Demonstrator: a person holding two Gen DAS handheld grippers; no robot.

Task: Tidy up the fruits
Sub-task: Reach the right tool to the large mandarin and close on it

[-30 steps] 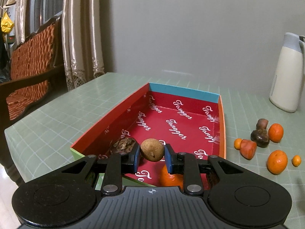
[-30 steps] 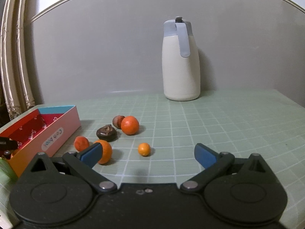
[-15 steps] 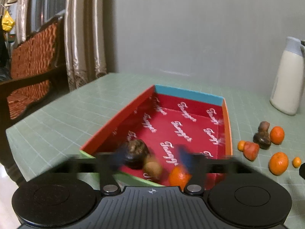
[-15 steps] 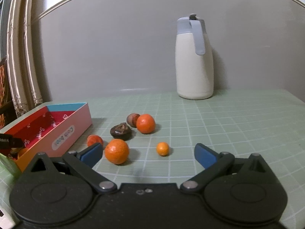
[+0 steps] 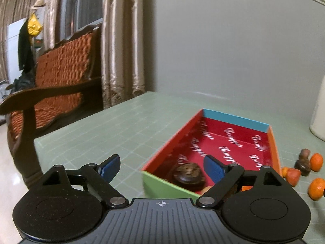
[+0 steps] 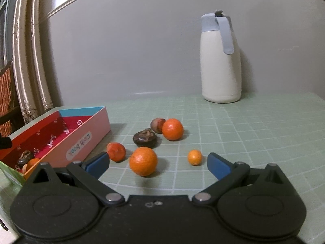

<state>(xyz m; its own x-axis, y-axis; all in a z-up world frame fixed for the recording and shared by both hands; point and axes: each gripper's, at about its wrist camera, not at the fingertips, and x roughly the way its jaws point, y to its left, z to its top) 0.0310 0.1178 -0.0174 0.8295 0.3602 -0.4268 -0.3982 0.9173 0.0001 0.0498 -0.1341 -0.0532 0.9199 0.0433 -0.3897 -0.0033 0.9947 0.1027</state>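
My left gripper (image 5: 162,165) is open and empty, just before the near left corner of the red-lined box (image 5: 271,142). In the box's near end lie a dark wrinkled fruit (image 5: 189,175), a tan fruit (image 5: 207,189) and an orange one, partly hidden by my finger. My right gripper (image 6: 157,163) is open and empty, just behind a large orange (image 6: 143,161) on the table. Near it lie a red-orange fruit (image 6: 116,151), a dark fruit (image 6: 145,137), a second orange (image 6: 172,129), a brown fruit (image 6: 156,124) and a tiny orange (image 6: 194,157). The box (image 6: 81,140) stands at its left.
A cream thermos jug (image 6: 220,61) stands at the back of the green gridded table (image 6: 254,134), by the grey wall. A wooden bench with orange cushions (image 5: 56,77) and curtains (image 5: 121,40) stand beyond the table's left edge.
My left gripper opened and let the tan fruit fall into the box, then pulled back and to the left. My right gripper moved closer to the loose fruits.
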